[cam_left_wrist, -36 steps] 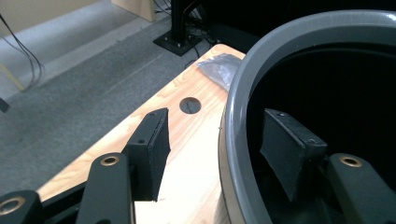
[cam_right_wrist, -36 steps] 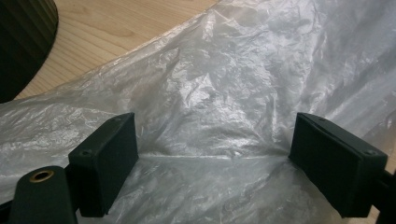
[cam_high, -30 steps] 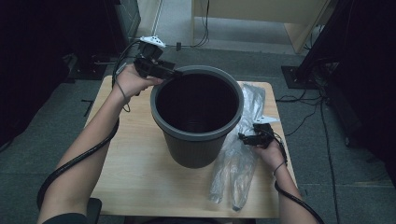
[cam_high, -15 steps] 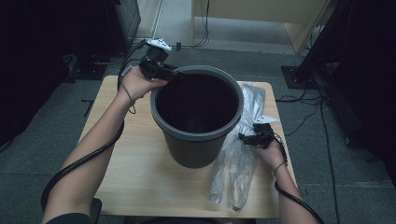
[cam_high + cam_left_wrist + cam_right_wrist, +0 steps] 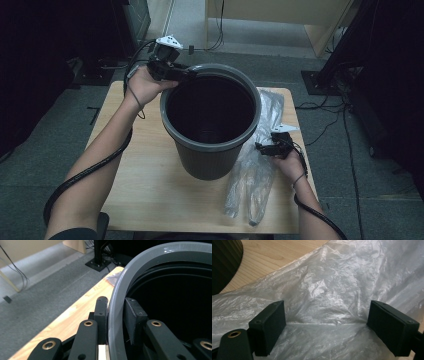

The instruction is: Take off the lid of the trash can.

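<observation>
Between the left tongs (image 5: 115, 315), just closing, sits the bin (image 5: 210, 150) rim, steadied; right tongs (image 5: 327, 327) gape over the bag (image 5: 332, 290).

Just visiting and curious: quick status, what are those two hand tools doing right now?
Left tool just closing, astride the grey bin rim. Right tool open, pads resting on the clear plastic bag beside the bin. Nothing in the way.

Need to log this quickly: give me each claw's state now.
Left claw: just been closing, astride the bin rim, shut on it.
Right claw: open over the plastic bag.
</observation>
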Demonstrator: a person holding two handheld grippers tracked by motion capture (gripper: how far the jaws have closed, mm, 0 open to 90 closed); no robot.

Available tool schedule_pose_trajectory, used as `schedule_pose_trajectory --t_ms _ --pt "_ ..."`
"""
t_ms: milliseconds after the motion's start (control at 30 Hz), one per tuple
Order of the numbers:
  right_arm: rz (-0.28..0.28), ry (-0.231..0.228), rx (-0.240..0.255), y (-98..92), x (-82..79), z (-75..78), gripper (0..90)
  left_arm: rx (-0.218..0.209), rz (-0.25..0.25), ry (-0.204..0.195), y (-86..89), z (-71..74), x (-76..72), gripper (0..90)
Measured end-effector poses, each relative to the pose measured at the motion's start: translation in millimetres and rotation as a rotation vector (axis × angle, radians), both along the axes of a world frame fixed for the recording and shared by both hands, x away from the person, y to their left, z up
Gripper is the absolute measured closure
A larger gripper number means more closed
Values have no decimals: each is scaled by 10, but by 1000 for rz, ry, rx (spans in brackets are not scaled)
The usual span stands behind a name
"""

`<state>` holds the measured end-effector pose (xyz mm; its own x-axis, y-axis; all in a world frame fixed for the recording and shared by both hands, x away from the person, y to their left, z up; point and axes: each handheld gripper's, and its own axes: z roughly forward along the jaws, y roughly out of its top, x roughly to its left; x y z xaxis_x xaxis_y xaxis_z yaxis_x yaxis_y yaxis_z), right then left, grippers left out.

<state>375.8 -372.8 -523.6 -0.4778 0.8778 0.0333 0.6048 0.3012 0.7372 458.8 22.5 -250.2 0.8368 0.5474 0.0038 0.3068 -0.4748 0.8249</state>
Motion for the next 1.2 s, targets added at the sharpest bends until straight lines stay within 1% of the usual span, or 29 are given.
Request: schedule_pose_trajectory --t_ms 33,67,100,133,167,267,333,433,533,600,700,767,867,900,967,1000,1067,1100,1200 --pt "0 0 0 0 0 0 145 -2 -1 -7 5 22 -9 726" --pt "0 0 0 0 0 0 145 -14 -1 -7 12 41 -16 727" --pt "0 1 -1 0 0 1 145 -27 -1 1 23 60 -18 729" --pt "0 0 -1 0 0 1 144 -33 0 16 33 74 -13 730" --pt "0 1 -1 0 0 1 145 -27 3 34 39 78 -4 732" --pt "0 1 -1 0 0 1 145 10 18 101 37 48 26 743" --pt "0 1 -1 0 0 1 145 17 25 128 45 16 46 747" --pt "0 -1 -2 -1 0 1 145 21 41 182 39 -43 72 753" --pt "0 -4 -5 -2 1 1 144 15 36 204 55 -46 86 756" --pt "0 -4 -4 0 1 -1 144 26 35 224 55 -25 92 760" --pt "0 -5 -4 0 1 -1 143 24 44 272 63 13 109 774" --pt "-1 -5 -4 1 0 -1 143 32 55 281 63 29 112 775" --pt "-3 -5 -4 3 -1 -1 143 21 57 304 84 36 128 776" --pt "-3 -5 -4 4 -1 -1 143 14 59 311 95 40 130 776" --pt "-3 -5 -4 4 -2 -1 143 -19 56 340 142 48 150 775" --pt "-4 -4 -4 5 -2 -1 143 -29 57 348 160 47 158 775" --pt "-4 -4 -4 5 -2 -1 143 -31 58 353 179 47 165 775" --pt "-4 -4 -4 5 -2 -1 143 -39 58 364 188 45 172 775" --pt "-5 0 -1 8 -4 -1 143 -28 56 372 182 25 184 773"
